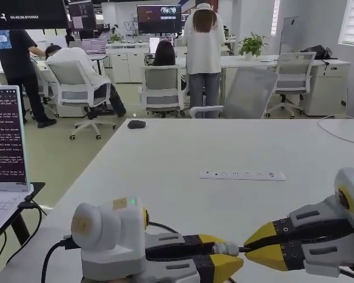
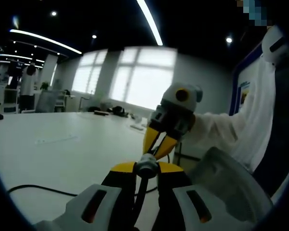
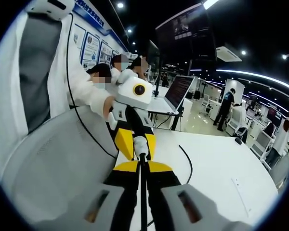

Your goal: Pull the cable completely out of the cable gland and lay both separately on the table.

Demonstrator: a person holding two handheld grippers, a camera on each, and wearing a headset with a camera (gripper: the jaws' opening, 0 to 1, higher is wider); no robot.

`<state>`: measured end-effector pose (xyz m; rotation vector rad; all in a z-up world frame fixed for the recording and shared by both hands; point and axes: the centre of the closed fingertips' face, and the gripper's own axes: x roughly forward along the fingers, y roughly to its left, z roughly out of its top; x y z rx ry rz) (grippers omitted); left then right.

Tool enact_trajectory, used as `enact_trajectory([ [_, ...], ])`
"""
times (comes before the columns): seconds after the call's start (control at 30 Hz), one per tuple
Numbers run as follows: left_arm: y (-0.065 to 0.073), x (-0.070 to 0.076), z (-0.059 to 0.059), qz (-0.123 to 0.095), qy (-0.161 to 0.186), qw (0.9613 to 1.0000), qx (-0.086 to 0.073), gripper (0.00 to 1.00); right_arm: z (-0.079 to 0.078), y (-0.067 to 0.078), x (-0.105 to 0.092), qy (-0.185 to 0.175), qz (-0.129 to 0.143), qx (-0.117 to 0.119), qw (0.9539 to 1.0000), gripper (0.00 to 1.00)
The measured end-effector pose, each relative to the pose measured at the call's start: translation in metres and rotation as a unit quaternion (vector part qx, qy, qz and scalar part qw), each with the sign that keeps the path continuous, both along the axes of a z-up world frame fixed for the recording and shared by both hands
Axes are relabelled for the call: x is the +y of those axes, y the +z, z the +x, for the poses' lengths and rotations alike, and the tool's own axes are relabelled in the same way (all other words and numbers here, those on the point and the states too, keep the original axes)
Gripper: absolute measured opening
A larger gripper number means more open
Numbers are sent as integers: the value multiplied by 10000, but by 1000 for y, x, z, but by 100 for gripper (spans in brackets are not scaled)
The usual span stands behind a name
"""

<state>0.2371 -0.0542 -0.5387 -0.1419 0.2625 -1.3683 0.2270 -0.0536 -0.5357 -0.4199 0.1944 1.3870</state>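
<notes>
Low over the white table's near edge point(image 1: 165, 194), my two grippers meet tip to tip. The left gripper point(image 1: 229, 254) is shut on the small grey-white cable gland point(image 1: 226, 248), which also sits at its jaw tips in its own view point(image 2: 147, 166). Facing it, the right gripper point(image 1: 251, 247) is shut on the thin black cable point(image 3: 143, 190) right next to the gland point(image 3: 140, 144). The cable runs back between the right jaws. More black cable point(image 1: 164, 227) curves over the table behind the left gripper.
A white power strip point(image 1: 242, 174) lies mid-table, with a dark mouse point(image 1: 136, 124) at the far edge. An open laptop point(image 1: 6, 141) stands on a side stand to the left. A white cord point(image 1: 336, 131) loops at the right. Office chairs and people are beyond.
</notes>
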Motion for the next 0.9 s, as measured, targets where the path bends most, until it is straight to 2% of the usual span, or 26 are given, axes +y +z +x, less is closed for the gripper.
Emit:
enact_trajectory([
  [0.27, 1, 3, 3, -27, 71, 10000, 15, 17, 2, 2, -4, -49, 26, -91, 9999, 3],
  [0.53, 2, 4, 6, -42, 140, 9999, 34, 17, 6, 2, -21, -256, 102, -80, 9996, 3],
  [0.73, 4, 5, 6, -91, 140, 9999, 10, 17, 8, 8, -38, -453, 237, -83, 9987, 3],
  [0.9, 5, 7, 8, -101, 198, 9997, -35, 17, 9, 9, -51, -605, 239, -72, 9979, 3],
])
